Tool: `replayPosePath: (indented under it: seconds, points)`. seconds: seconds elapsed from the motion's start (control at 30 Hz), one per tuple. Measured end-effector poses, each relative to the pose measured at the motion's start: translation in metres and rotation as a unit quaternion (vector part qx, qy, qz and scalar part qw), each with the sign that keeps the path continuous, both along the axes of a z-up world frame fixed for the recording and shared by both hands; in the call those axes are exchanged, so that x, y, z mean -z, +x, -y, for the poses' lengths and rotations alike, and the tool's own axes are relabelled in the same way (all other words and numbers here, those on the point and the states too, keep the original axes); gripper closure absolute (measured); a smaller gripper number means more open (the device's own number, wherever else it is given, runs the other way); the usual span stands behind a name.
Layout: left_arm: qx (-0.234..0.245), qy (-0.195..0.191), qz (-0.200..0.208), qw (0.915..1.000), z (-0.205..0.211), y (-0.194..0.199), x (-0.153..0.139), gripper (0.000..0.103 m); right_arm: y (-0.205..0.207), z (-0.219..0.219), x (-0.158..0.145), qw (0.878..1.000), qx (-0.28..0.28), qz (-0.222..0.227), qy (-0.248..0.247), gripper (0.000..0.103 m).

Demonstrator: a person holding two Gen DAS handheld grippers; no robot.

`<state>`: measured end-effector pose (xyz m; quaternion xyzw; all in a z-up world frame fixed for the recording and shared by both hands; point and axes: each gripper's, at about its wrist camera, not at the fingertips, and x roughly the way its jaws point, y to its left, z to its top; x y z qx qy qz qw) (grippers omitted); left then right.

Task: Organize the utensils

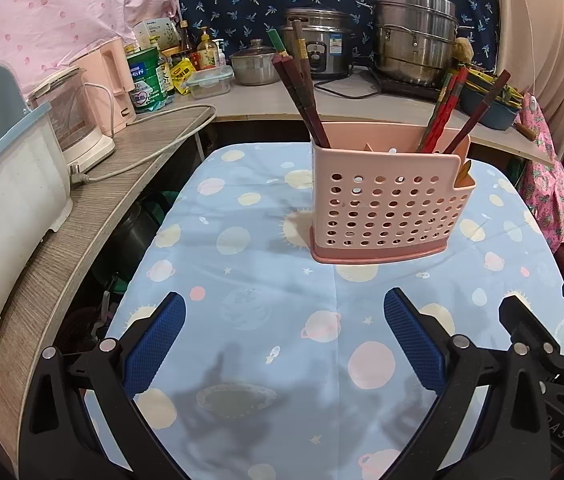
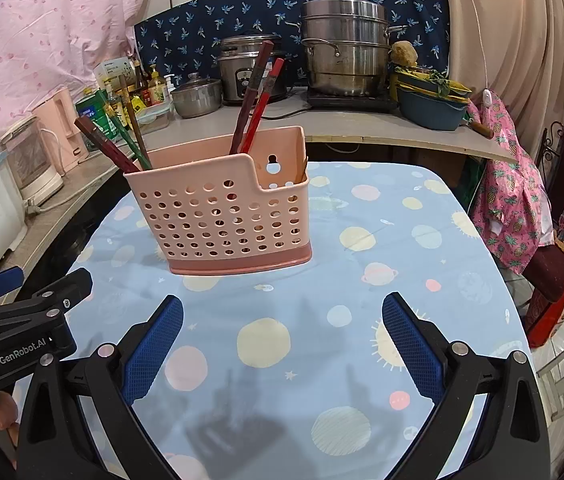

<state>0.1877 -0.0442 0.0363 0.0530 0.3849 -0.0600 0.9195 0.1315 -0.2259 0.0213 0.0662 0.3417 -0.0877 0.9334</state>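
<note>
A pink perforated utensil holder [image 1: 386,208] [image 2: 221,216] stands upright on the blue planet-print tablecloth [image 1: 265,312] [image 2: 382,264]. Dark red chopsticks [image 1: 302,96] [image 2: 101,144] lean out of its left compartment, and more red chopsticks [image 1: 450,112] [image 2: 257,100] out of the right one. A wooden utensil tip [image 1: 465,172] peeks from the low side pocket. My left gripper [image 1: 284,304] hovers open over the cloth in front of the holder, nothing between its fingers. My right gripper [image 2: 282,304] is open and empty too, beside the left one [image 2: 21,312].
A counter [image 1: 93,208] runs along the left with a white dish rack [image 1: 5,208], a steamer, a pink kettle and a loose plug. Behind the table are a rice cooker [image 2: 241,68], stacked steel pots [image 2: 346,48] and a blue basin [image 2: 430,108]. Pink cloth hangs at right.
</note>
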Motion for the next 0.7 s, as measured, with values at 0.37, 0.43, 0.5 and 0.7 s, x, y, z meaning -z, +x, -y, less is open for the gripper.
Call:
replayPosePath:
  seconds: [0.37, 0.43, 0.5, 0.7]
  points:
    - [0.000, 0.003, 0.002, 1.0000, 0.0012, -0.0002, -0.0008, 0.008, -0.0001, 0.0032, -0.0031, 1.000, 0.004, 0.003, 0.000, 0.007]
    - [0.001, 0.003, 0.003, 1.0000, 0.0011, 0.0001, -0.0010, 0.008, 0.0004, 0.0038, -0.0033, 1.000, 0.004, 0.003, 0.000, 0.007]
    - [0.001, 0.004, 0.003, 1.0000, 0.0010, 0.0000, -0.0014, 0.008, 0.0000, 0.0034, -0.0031, 1.000, 0.004, 0.003, 0.001, 0.007]
    - [0.004, 0.003, 0.003, 1.0000, 0.0020, 0.0001, -0.0016, 0.008, 0.0007, 0.0041, -0.0039, 1.000, 0.003, 0.004, -0.001, 0.007]
